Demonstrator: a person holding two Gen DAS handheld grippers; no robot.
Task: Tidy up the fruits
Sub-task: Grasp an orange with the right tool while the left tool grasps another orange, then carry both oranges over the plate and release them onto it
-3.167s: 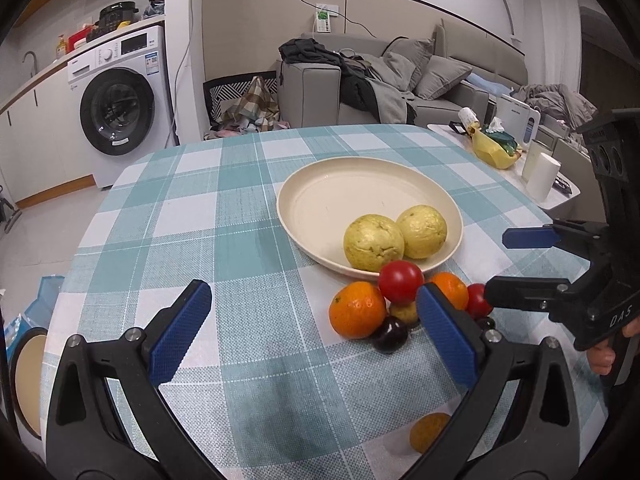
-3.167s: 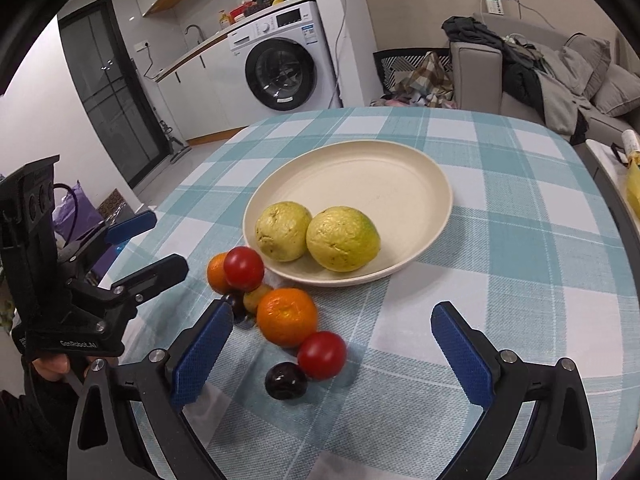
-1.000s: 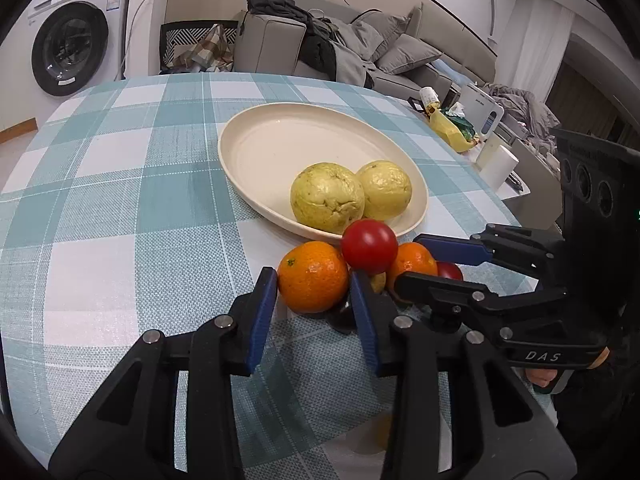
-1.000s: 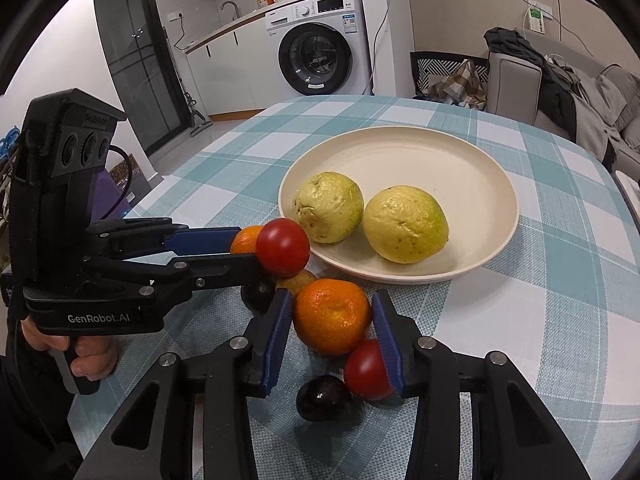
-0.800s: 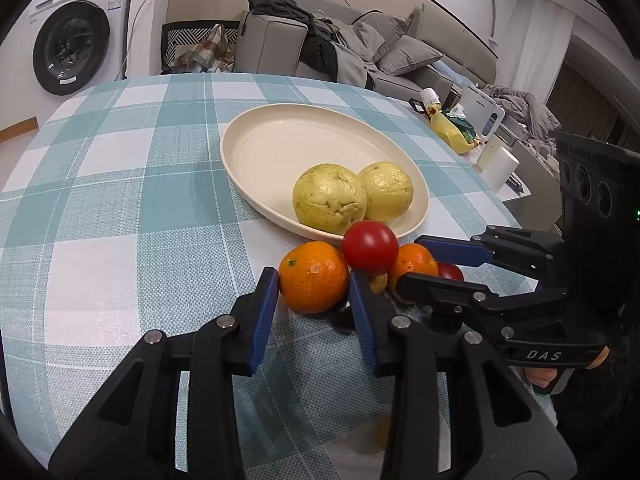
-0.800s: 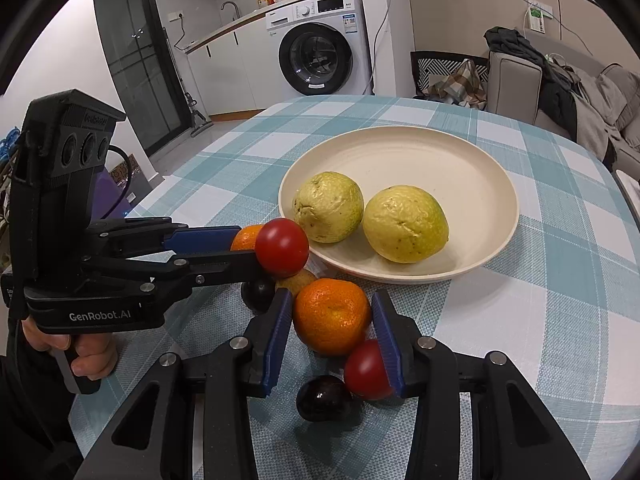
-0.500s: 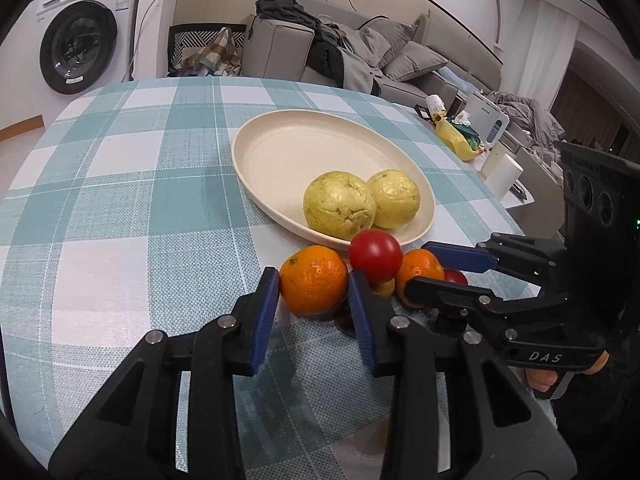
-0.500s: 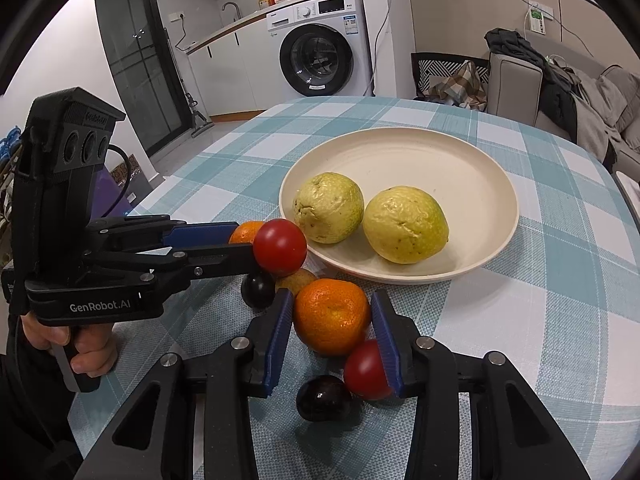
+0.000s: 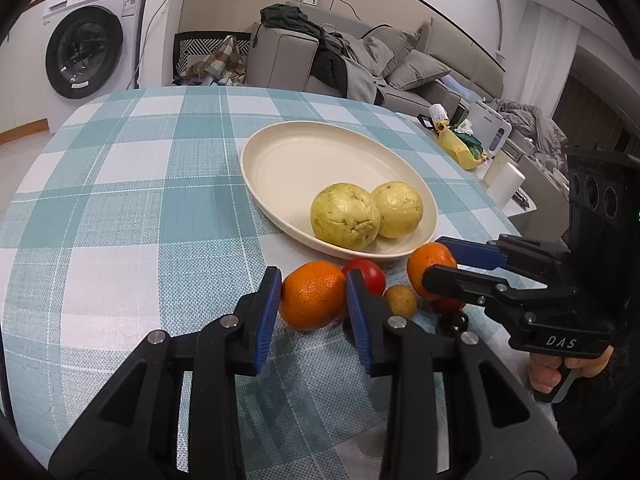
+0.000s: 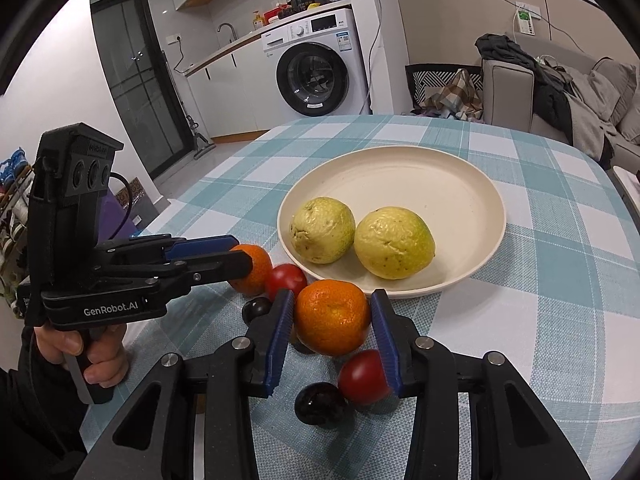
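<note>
Each hand-held gripper, left and right, pinching its own orange, should lift straight up before swinging over the plate ahead.

Both grippers, wide apart 3.2 s ago, now clamp oranges: the left gripper holds one orange, the right gripper another orange. The red tomato, perched atop the pile before, now sits lower among the fruit.
</note>
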